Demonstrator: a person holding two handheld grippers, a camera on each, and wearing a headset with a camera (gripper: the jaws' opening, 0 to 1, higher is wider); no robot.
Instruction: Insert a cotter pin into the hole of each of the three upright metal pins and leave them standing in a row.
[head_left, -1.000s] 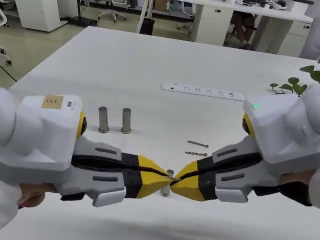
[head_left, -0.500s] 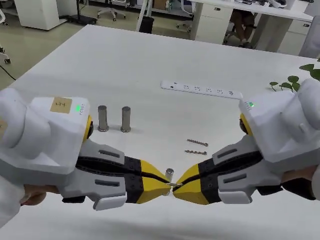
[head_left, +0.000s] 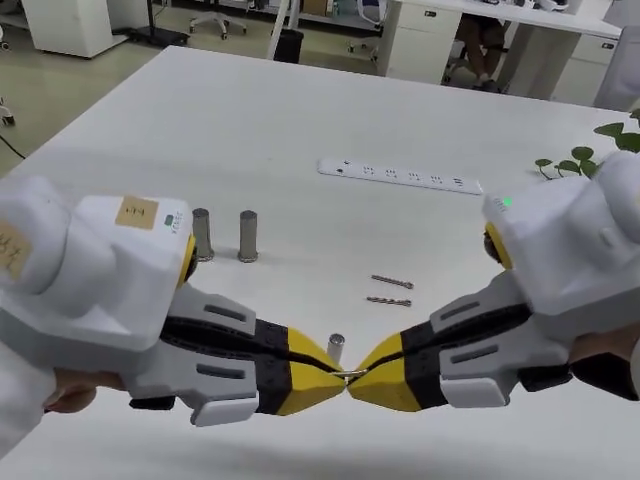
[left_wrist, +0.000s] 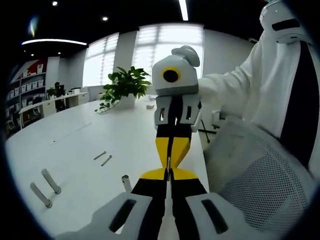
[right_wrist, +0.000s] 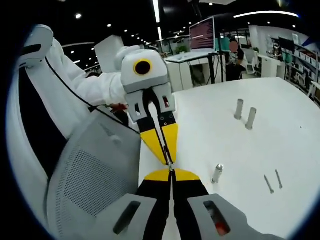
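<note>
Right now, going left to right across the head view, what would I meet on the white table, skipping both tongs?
Going across: first upright grey metal pin → second upright grey metal pin → lone upright metal pin in the foreground → pair of thin loose cotter pins → green leafy plant.

Open-plan office. White table (head_left: 200, 120), large, carrying a white power strip (head_left: 398, 176); leafy potted plant (left_wrist: 125, 85) at its far edge. White cabinets (head_left: 425, 45) beyond; pale floor (head_left: 60, 95). Tall bright windows (left_wrist: 150, 50); ceiling strip lights (left_wrist: 185, 9); grey mesh chair (left_wrist: 250, 170); lit monitor (right_wrist: 201, 34); wall shelves (left_wrist: 22, 92).
</note>
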